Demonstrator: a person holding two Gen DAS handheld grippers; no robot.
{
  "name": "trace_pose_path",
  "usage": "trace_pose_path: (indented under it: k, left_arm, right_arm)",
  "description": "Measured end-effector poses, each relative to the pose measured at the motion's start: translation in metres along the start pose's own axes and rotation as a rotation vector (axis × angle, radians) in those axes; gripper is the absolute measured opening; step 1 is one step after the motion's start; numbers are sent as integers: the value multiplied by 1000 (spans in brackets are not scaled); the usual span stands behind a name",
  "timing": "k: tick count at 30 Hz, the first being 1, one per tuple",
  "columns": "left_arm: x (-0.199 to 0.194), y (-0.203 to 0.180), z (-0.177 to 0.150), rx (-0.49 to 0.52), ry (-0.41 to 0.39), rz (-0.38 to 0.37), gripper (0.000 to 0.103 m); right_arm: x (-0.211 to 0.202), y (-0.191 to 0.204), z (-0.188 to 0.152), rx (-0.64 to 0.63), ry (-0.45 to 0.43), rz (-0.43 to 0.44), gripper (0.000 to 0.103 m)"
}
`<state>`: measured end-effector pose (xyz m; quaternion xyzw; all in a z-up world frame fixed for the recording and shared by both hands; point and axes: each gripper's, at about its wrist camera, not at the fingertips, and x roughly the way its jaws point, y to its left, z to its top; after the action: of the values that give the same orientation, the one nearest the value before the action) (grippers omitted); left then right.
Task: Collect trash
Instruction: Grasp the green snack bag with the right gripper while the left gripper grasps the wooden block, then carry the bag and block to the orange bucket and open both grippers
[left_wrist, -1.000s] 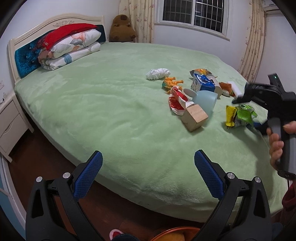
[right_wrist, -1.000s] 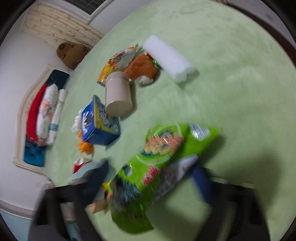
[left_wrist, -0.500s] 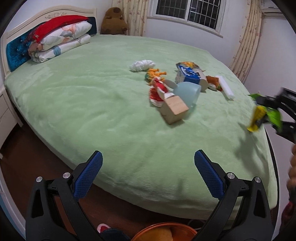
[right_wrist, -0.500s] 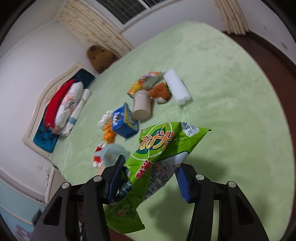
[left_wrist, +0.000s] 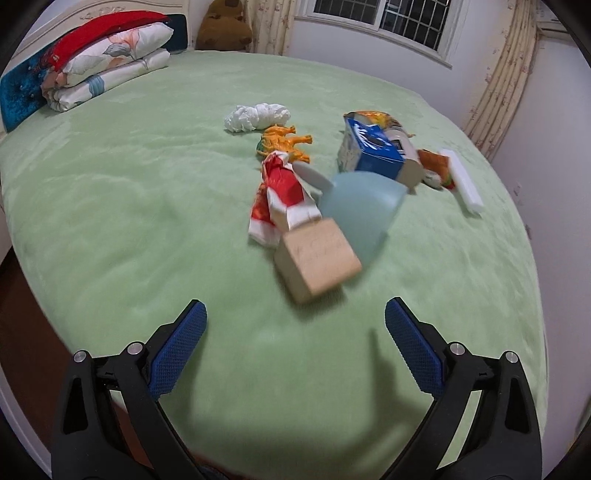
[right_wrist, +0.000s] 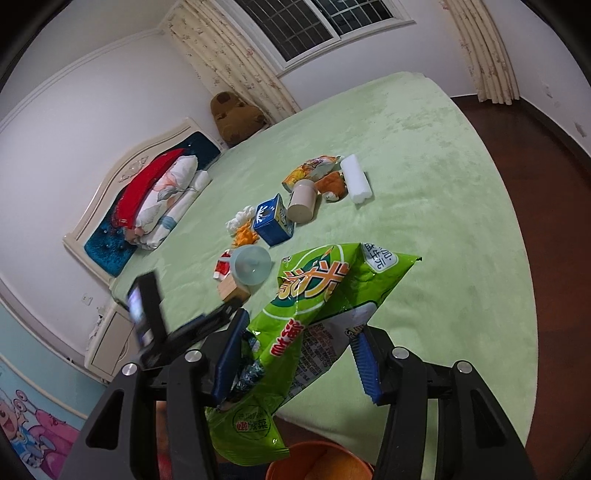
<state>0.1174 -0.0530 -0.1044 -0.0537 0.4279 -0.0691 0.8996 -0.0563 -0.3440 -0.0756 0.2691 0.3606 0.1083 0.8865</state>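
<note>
Pinched between the blue pads of the right gripper (right_wrist: 299, 356), the green snack bag (right_wrist: 317, 325) hangs crumpled above the near edge of the bed (right_wrist: 424, 206), its lower end drooping toward an orange bin (right_wrist: 317, 461) whose rim shows at the bottom of the right wrist view. The jaws stand fairly close together with the bag's middle squeezed between them, the printed top fanning upward and the tail dangling below.

Well apart from that bag, the other litter lies scattered across the middle of the green bedspread. Nearest the foot is a wooden block (left_wrist: 317, 258), touching a pale blue plastic cup (left_wrist: 360, 210) tipped on its side, with a red and white wrapper (left_wrist: 282, 195) just beside both. Farther back sit an orange toy or wrapper (left_wrist: 286, 142) and a crumpled white tissue (left_wrist: 256, 116). To the right of those is a blue carton (left_wrist: 371, 151), with a beige cup (right_wrist: 302, 201) lying on its side against it, then an orange snack packet (right_wrist: 312, 170), a small orange pouch (right_wrist: 332, 184) and a white foam block (right_wrist: 354, 182).

Over the near part of the bed, the left gripper (left_wrist: 293, 350) is held with its jaws spread wide, nothing between the blue pads, pointing toward the wooden block.

At the headboard (right_wrist: 110, 243) are folded pillows and quilts (left_wrist: 107, 74) topped in red, and a brown plush toy (left_wrist: 223, 24) sits by the curtain.
</note>
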Motion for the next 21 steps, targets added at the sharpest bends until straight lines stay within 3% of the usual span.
trace_pose_path:
  k: [1, 4, 7, 11, 21]
  left_arm:
    - [5, -1, 4, 8, 4, 19, 93]
    - [17, -3, 12, 44, 21, 40, 71]
    - [24, -9, 17, 92, 26, 63, 65]
    - [24, -19, 18, 149, 13, 66, 48]
    - [-5, -9, 8, 165, -30, 2, 48]
  right_arm:
    - [-2, -1, 0, 4, -3, 2, 53]
    - [-6, -5, 2, 11, -12, 10, 54]
    - [-6, -8, 2, 22, -16, 19, 54]
    - [-6, -8, 0, 11, -24, 12, 54]
    - [-5, -6, -4, 6, -17, 8, 54]
